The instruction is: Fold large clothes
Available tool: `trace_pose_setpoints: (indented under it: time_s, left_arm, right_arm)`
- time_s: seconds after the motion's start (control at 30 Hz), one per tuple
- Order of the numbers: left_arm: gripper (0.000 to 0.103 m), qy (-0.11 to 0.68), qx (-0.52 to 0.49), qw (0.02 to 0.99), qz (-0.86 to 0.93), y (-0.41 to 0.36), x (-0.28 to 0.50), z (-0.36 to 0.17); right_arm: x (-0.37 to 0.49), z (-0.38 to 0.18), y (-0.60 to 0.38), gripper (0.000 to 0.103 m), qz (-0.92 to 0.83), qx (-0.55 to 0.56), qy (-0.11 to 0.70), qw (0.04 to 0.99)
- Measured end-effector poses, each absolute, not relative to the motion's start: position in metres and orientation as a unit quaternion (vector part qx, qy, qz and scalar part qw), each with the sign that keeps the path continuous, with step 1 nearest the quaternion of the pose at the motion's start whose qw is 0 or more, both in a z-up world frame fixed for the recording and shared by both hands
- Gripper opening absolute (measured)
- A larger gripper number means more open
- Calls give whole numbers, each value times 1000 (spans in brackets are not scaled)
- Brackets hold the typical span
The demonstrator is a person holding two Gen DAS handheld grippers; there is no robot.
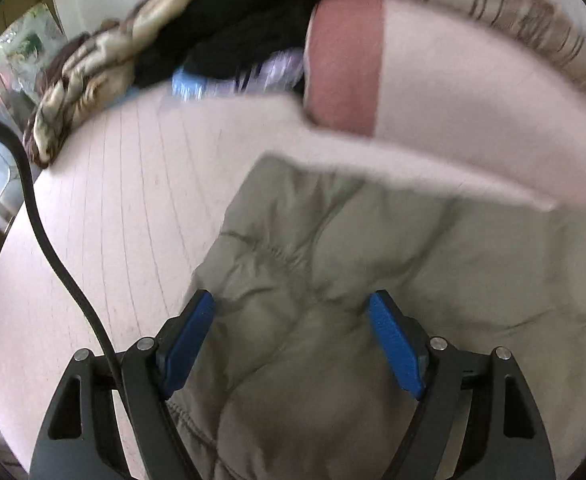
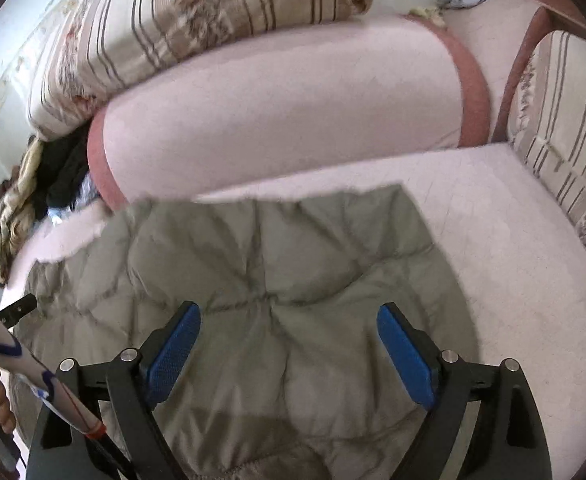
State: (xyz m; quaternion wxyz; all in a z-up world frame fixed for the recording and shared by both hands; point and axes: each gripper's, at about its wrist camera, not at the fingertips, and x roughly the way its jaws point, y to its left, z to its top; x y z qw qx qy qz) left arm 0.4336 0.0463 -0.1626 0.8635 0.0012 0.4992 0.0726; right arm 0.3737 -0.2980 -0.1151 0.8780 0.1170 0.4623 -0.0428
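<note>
A grey-green quilted puffer garment (image 1: 373, 264) lies spread on a pale pink bed sheet (image 1: 125, 184). My left gripper (image 1: 293, 304) is open, its blue pads wide apart above the garment near its left edge, holding nothing. In the right wrist view the same garment (image 2: 277, 264) lies flat below my right gripper (image 2: 289, 316), which is also open and empty above the garment's middle. The garment's near part runs under both grippers and out of view.
A long pink bolster with darker pink ends (image 2: 293, 108) lies behind the garment. Striped floral pillows (image 2: 197, 12) lean behind it and at the right (image 2: 565, 128). A heap of beige, black and blue clothes (image 1: 197, 48) sits at the far left. A black cable (image 1: 45, 240) hangs at left.
</note>
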Motion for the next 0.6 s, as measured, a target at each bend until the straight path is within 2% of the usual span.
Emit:
trace_pose_setpoints:
  time_s: [0.07, 0.2, 0.3, 0.4, 0.6]
  left_arm:
    - [80, 502, -4, 863, 64, 48, 435, -175]
    - [79, 508, -12, 860, 57, 53, 436, -164]
    - [78, 485, -28, 873, 46, 65, 420, -139]
    - [78, 470, -65, 880, 17, 91, 397, -114]
    - [78, 514, -148, 841, -80, 147, 355, -126]
  right_arm:
    - [377, -137, -296, 95, -52, 117, 470, 874]
    - [386, -142, -297, 98, -65, 113, 475, 870]
    - [380, -121, -303, 94, -61, 116, 473, 871]
    - [350, -91, -331, 93, -35, 158, 447, 880]
    - [293, -85, -408, 103, -23, 198, 458, 866]
